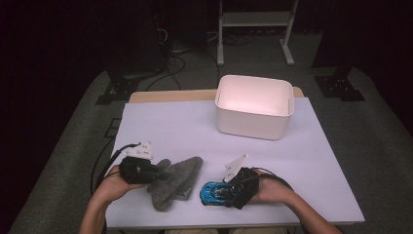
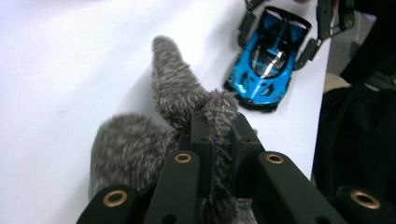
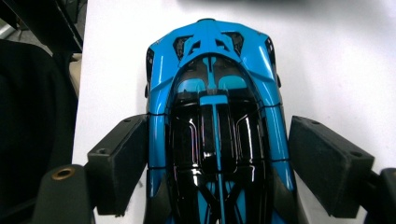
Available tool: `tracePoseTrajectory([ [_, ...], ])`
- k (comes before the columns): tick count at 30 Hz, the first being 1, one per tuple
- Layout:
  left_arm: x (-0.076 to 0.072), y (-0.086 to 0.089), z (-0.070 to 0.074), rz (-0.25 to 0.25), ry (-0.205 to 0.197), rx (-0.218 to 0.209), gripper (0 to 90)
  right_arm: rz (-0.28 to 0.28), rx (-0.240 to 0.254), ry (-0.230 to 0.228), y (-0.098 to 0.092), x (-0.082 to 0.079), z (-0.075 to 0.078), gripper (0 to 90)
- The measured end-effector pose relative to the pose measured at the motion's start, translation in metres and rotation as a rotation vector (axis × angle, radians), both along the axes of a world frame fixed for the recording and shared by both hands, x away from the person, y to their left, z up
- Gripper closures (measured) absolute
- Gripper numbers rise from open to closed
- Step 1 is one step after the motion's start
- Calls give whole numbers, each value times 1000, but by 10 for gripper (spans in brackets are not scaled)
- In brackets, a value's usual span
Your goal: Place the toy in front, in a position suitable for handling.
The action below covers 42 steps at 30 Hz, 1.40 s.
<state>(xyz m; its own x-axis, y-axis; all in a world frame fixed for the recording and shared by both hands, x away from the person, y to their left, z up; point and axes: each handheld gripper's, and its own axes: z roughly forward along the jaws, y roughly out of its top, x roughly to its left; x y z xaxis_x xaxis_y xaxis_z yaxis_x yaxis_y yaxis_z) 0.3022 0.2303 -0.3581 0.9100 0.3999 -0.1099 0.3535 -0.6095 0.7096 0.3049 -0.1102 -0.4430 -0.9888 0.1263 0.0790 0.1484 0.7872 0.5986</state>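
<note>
A grey fuzzy cloth lies on the white table near the front left. My left gripper is shut on one end of it. In the left gripper view the cloth is pinched between the closed jaws of that gripper and trails away over the table. A blue and black toy car sits on the table at the front right. My right gripper straddles the car, one pad on each side, with a thin gap at the right pad. The same car also shows in the left gripper view.
A white rectangular bin stands open at the back of the table, right of centre. The table's front edge runs close below both hands. A white frame stands on the floor behind the table.
</note>
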Motion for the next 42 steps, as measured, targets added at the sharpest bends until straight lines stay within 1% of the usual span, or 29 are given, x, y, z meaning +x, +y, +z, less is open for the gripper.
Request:
tracePoseTrajectory([
  [2,0,13,8,31,-13,-4,832,-2,-4,5,0,0,-1,201],
  [4,0,23,14,54,-25,-10,831,2,-5,0,0,0,-1,203],
  [6,-1,33,22,83,-46,1,831,2,-8,2,0,0,-2,204],
  [8,-3,42,32,102,-65,1,831,1,-6,4,-1,0,-2,204],
  [11,-4,51,44,128,-88,11,831,1,-5,8,-2,1,-3,204],
  [12,-5,53,47,137,-97,21,831,1,-4,8,-2,1,-3,204],
  [13,-5,54,49,145,-104,30,830,0,-4,10,-2,1,-3,203],
  [15,-4,53,49,151,-104,56,828,0,-3,8,-2,1,-4,202],
  [17,-3,48,43,137,-86,61,825,0,-1,8,-2,1,-4,202],
  [19,1,39,30,126,-64,56,815,0,1,6,-2,1,-4,202],
  [21,5,30,13,108,-29,51,802,-3,6,4,-3,0,-4,202],
  [22,8,23,1,94,-17,51,790,-4,9,3,-3,0,-5,202],
  [23,9,19,-7,88,-7,54,778,-5,12,2,-4,0,-5,202],
  [24,11,11,-20,87,19,60,768,-6,13,2,-4,0,-5,202],
  [25,13,5,-30,83,27,64,745,-6,14,-1,-4,-1,-5,202],
  [26,14,0,-39,77,36,54,700,-5,13,-5,-4,-1,-5,202],
  [28,14,-10,-52,55,43,14,642,-7,17,-8,-3,-1,-6,202],
  [29,15,-13,-54,53,39,20,569,-8,17,-11,-4,-2,-6,205],
  [30,15,-16,-55,64,14,37,494,-8,17,-12,-4,-2,-6,208],
  [31,14,-19,-54,88,-11,15,420,-9,18,-14,-4,-2,-6,210],
  [32,13,-20,-54,94,-17,-12,368,-10,20,-18,-4,-3,-6,227],
  [33,11,-21,-54,96,-35,-36,349,-4,21,-25,-4,-3,-6,245],
  [34,10,-22,-54,104,-53,-51,310,-1,17,-28,-4,-4,-5,247],
  [35,9,-22,-54,117,-65,-50,262,0,11,-39,-4,-5,-5,249],
  [36,8,-22,-54,124,-66,-50,227,5,6,-47,-4,-6,-4,250],
  [38,7,-21,-54,129,-66,-53,190,9,1,-40,-6,-5,-3,252],
  [40,7,-19,-54,139,-64,-58,180,11,-4,-26,-10,-3,-2,256],
  [41,7,-19,-54,153,-75,-62,180,18,4,-29,-11,-3,-1,269],
  [42,7,-18,-53,152,-77,-68,180,18,-6,-21,-13,-2,1,269],
])
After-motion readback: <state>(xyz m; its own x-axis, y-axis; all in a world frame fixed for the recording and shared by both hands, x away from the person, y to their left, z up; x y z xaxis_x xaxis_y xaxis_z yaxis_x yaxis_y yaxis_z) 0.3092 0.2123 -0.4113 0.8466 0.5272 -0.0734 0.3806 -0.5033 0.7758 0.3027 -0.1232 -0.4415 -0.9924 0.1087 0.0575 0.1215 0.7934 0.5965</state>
